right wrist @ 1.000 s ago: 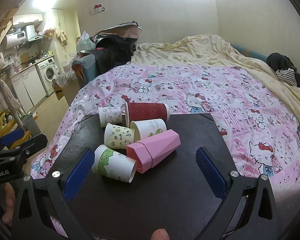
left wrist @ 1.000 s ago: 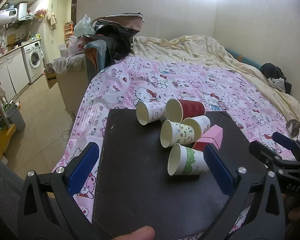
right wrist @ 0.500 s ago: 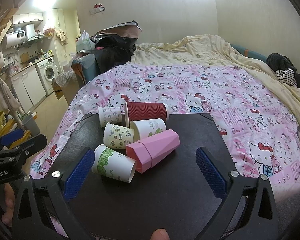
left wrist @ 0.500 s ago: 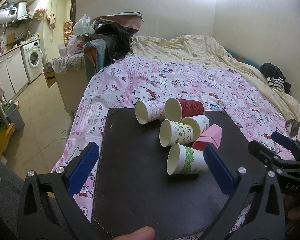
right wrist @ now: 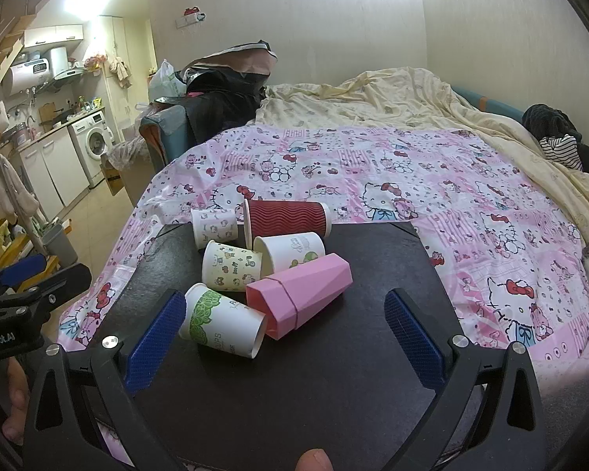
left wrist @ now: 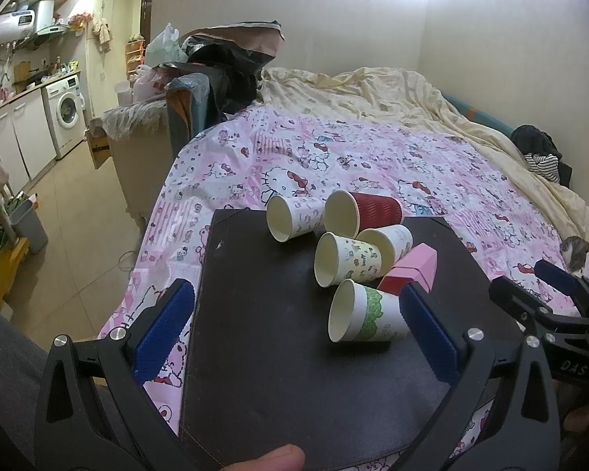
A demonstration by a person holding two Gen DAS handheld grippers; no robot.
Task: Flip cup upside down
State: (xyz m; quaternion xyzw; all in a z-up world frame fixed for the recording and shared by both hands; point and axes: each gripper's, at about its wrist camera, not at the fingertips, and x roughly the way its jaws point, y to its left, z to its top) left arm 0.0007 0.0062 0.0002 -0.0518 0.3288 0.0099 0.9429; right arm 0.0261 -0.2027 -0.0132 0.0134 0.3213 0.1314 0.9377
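The left gripper and the right gripper hang side by side, each with its jaws spread wide and nothing held between them.

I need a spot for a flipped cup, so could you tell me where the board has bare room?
The dark board is bare along its near edge and on its right side, beyond the pink cup. Its left strip, beside the green-leaf cup, is also free. The far middle is crowded with six cups lying touching.

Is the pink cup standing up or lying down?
Lying down. The pink cup rests on its side on the black board, leaning against the green-leaf cup.
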